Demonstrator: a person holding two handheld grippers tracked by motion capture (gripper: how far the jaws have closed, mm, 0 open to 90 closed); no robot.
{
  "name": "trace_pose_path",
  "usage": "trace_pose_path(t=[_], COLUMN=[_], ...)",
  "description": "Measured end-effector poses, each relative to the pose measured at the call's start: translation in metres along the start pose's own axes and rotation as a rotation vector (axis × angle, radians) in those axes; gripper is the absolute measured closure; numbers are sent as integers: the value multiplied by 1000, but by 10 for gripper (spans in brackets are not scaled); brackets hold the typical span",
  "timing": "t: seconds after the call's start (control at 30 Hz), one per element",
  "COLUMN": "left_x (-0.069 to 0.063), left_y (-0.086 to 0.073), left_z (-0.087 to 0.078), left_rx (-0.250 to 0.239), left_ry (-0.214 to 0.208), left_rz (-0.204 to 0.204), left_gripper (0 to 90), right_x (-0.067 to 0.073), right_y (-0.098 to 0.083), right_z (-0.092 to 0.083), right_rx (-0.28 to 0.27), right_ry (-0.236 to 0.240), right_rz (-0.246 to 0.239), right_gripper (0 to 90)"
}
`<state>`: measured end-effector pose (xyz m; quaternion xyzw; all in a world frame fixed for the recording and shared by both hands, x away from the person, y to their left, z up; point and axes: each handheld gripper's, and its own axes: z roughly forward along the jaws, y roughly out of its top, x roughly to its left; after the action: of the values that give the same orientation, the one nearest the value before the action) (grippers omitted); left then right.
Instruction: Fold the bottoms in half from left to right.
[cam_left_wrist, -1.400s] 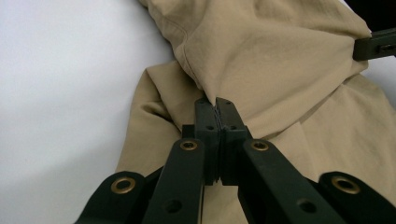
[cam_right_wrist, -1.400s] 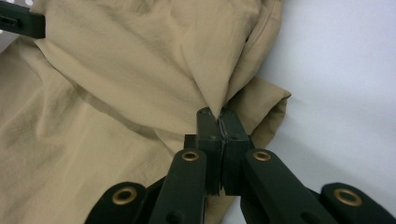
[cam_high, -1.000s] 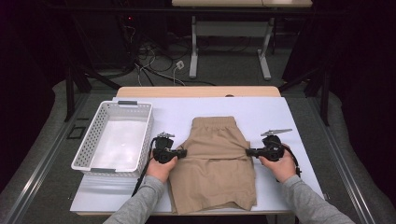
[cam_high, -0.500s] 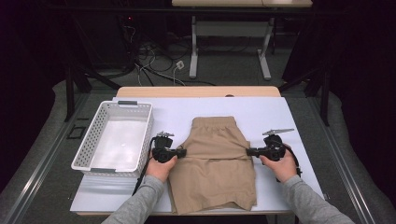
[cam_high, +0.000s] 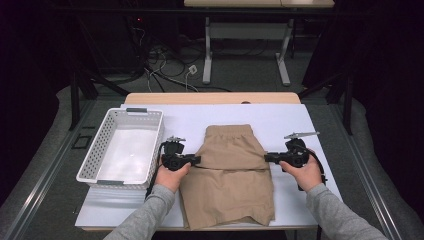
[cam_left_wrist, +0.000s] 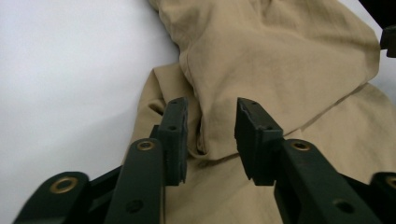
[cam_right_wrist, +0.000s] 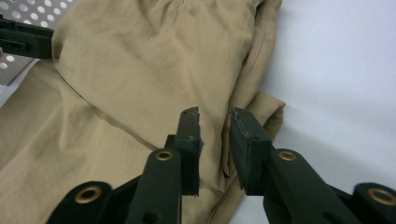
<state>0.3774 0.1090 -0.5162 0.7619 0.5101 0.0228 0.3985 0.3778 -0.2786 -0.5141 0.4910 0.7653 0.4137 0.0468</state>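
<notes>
A white table (cam_high: 305, 125) spreads across the middle of the scene, its far edge showing bare wood. On its left part stands a white perforated basket (cam_high: 95, 150), well apart from the right hand. Near the middle lies a pair of tan shorts (cam_high: 230, 175), flat on the table, with the waistband end folded over toward the near side so that a doubled layer covers the far half (the fold's edge runs left to right between the two hands).

The left gripper (cam_high: 196, 160) sits at the left edge of the shorts, just beside the basket. Its jaws have just been opening; in the left gripper view they stand apart, with a bunched fold of the tan cloth between the pads (cam_left_wrist: 175, 135) and no pinch on it.

The right gripper (cam_high: 267, 158) sits at the right edge of the shorts. Its jaws have also just been opening, and the cloth's folded edge lies loose in the gap between them.
</notes>
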Motion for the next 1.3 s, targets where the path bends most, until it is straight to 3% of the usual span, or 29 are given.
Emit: trace_pose_path(t=[0.2, 0.67, 1.0, 1.3], left_x=[-5, -17, -20, -18], left_y=[13, 46, 75, 87], left_z=[-7, -8, -2, 15], left_rx=[-32, -26, -48, -46], left_ry=[-4, 37, 75, 92], left_rz=[-21, 2, -6, -19], left_gripper=[532, 399, 349, 322], right_x=[5, 15, 20, 20], right_y=[13, 46, 71, 90], right_z=[-4, -3, 10, 29], right_rx=[-9, -39, -31, -8], right_ry=[-13, -66, -99, -145], right_rz=[-22, -69, -85, -78], right_gripper=[638, 430, 384, 365])
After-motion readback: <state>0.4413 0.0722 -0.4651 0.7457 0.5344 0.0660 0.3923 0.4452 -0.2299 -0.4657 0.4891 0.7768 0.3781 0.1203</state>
